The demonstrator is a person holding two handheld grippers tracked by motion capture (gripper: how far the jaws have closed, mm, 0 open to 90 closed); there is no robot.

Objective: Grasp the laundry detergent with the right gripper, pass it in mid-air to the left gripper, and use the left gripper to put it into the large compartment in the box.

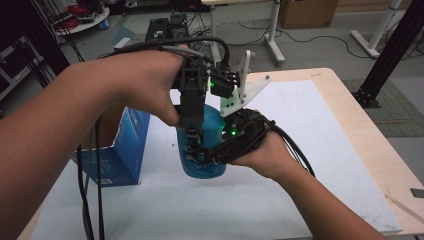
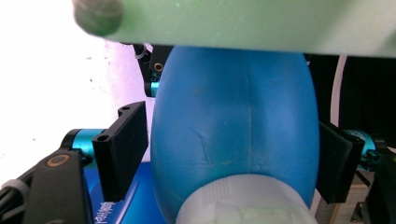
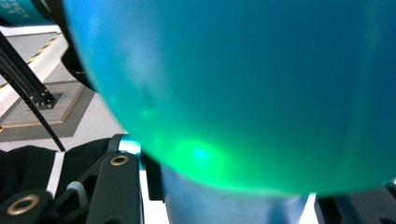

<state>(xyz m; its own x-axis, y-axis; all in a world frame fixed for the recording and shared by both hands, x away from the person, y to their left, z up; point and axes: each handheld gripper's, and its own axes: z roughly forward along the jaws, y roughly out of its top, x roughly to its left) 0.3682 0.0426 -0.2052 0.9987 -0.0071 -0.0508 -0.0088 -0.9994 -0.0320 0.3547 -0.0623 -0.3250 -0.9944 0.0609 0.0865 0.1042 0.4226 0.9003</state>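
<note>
My left fingers (image 2: 219,154) sit either side of the blue bulb (image 2: 233,126), right against it above its pale ribbed neck (image 2: 243,200). My right fingers (image 1: 200,156) are clamped on the bulb's lower end. The bulb is held above the white surface (image 1: 280,190), beside a blue box (image 1: 125,145) whose white lettering is too blurred to read.

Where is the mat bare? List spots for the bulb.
Free: white mat right of the blue bulb, out to the edge of the wooden table, and the near strip before the blue box. Crowded: the middle, where left gripper and right gripper hold the bulb.
</note>
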